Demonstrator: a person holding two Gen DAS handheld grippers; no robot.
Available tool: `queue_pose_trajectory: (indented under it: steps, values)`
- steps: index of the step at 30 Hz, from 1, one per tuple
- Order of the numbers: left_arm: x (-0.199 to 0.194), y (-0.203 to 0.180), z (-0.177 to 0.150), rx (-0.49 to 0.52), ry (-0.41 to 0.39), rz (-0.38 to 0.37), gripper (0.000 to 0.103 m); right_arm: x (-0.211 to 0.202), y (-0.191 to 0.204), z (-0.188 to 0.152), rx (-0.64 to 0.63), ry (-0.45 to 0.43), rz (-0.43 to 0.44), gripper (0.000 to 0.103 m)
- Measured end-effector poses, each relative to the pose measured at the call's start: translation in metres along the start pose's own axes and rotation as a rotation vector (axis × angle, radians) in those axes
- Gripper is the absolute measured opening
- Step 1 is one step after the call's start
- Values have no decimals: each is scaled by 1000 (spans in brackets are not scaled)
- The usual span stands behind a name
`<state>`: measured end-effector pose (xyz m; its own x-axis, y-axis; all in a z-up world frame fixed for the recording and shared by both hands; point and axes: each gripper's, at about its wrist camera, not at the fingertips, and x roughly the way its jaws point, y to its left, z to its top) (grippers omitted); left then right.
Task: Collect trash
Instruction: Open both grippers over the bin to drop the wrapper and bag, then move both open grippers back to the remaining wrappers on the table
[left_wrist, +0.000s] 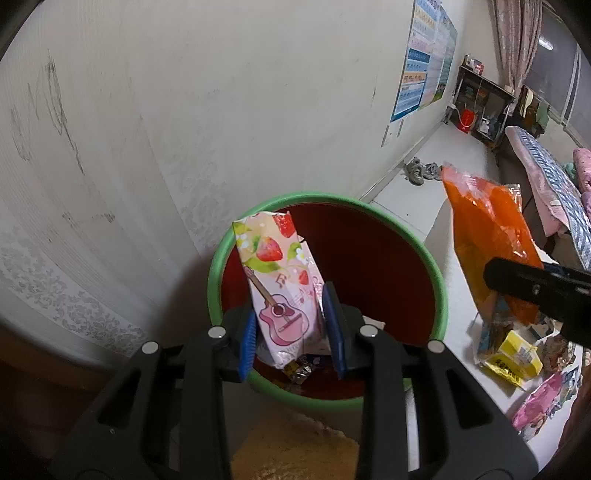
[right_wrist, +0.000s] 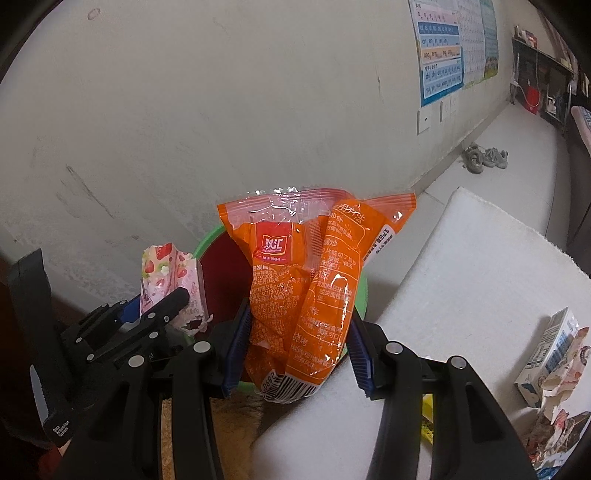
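My left gripper (left_wrist: 291, 332) is shut on a pink strawberry-and-guitar wrapper (left_wrist: 277, 280), held upright over the mouth of a green-rimmed bin (left_wrist: 436, 280) with a dark red inside. A few wrappers lie at the bin's bottom. My right gripper (right_wrist: 299, 347) is shut on a crumpled orange snack bag (right_wrist: 306, 280), hanging over the bin's right rim (right_wrist: 207, 240). In the right wrist view the left gripper (right_wrist: 162, 306) with the pink wrapper (right_wrist: 166, 273) shows at the left. In the left wrist view the orange bag (left_wrist: 487, 236) and the right gripper's black body show at the right.
The bin stands against a scuffed white wall (left_wrist: 184, 110). A white mat (right_wrist: 461, 295) to its right carries more litter: a yellow box (left_wrist: 517, 354), pink wrappers (left_wrist: 546, 402), a crushed carton (right_wrist: 554, 354). A tan rug (left_wrist: 295, 450) lies in front. Shoes (right_wrist: 484, 157), a bed and shelves stand farther off.
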<state>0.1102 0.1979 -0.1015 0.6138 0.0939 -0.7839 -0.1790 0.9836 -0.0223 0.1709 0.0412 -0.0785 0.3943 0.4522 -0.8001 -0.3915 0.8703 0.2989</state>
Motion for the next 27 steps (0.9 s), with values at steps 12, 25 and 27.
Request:
queue_pose_trajectory:
  steps: [12, 25, 27]
  values:
    - [11, 14, 1, -33, 8, 20, 61, 9, 10, 9, -3, -8, 3, 63]
    - [-6, 19, -10, -59, 2, 35, 65, -14, -5, -15, 12, -19, -9, 66]
    - [-11, 13, -14, -52, 5, 33, 65, -25, -13, -29, 16, -17, -24, 66]
